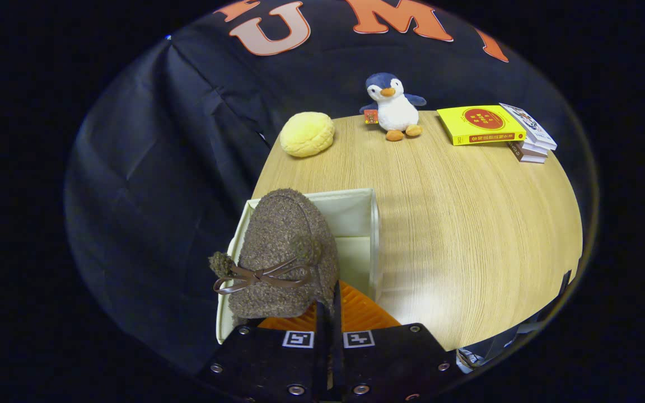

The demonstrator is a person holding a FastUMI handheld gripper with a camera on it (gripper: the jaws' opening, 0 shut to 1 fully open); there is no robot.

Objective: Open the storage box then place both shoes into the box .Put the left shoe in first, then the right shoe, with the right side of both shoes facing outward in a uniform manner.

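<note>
Fig.: shoe-into-box step, seen along my tongs (pixel 328 313). The tongs are clenched w/ the fingers nearly together, pinching what looks like the rim of a brown fuzzy shoe (pixel 286 252); both fingers seem to press on it, tho the contact itself is partly hidden. The shoe, w/ a thin brown bow across its top, hangs just ahead of the fingers, over the open cream storage box (pixel 356 215) at the near-left corner of the tabletop (pixel 468 235). Box is already open, its inside facing up; something orange (pixel 361 313) shows beneath the shoe, identity unclear. Which shoe this is (L or R) I can't tell. Beyond the box, well apart: yellow round plush (pixel 307 134), penguin toy (pixel 394 109), stack of books (pixel 493 127). Judged step: lowering a shoe into the box. Next move calls for checking the shoe's right side faces outward, setting it down against one wall to leave room for its pair, then letting go.
</note>
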